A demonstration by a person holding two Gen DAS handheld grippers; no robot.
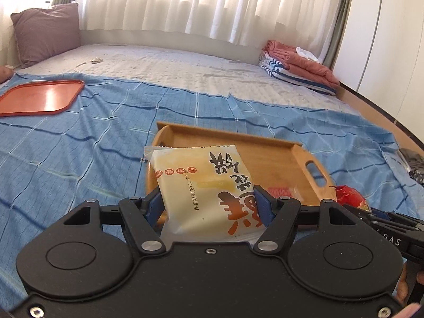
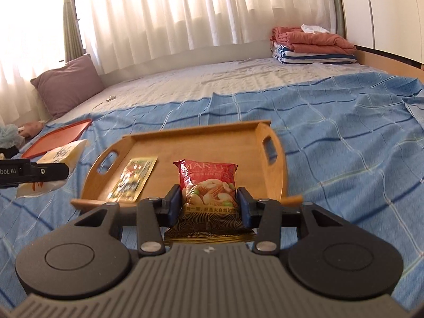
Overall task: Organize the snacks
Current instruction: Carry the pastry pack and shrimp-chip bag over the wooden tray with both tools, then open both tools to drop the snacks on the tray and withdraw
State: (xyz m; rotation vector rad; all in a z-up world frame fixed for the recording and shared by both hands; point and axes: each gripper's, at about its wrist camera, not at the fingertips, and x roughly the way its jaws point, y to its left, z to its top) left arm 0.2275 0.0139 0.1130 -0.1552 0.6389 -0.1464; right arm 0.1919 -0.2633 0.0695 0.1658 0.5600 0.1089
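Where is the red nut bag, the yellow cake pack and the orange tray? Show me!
red nut bag (image 2: 208, 185), right wrist view, on the picture of nuts.
yellow cake pack (image 1: 201, 182), left wrist view, on the wrapper's middle.
orange tray (image 1: 39, 98), left wrist view, on its shiny flat bottom.

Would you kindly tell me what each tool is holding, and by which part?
Left tool: pale yellow pastry packet, gripped across its lower sides. Right tool: red nut packet, gripped across its lower sides.
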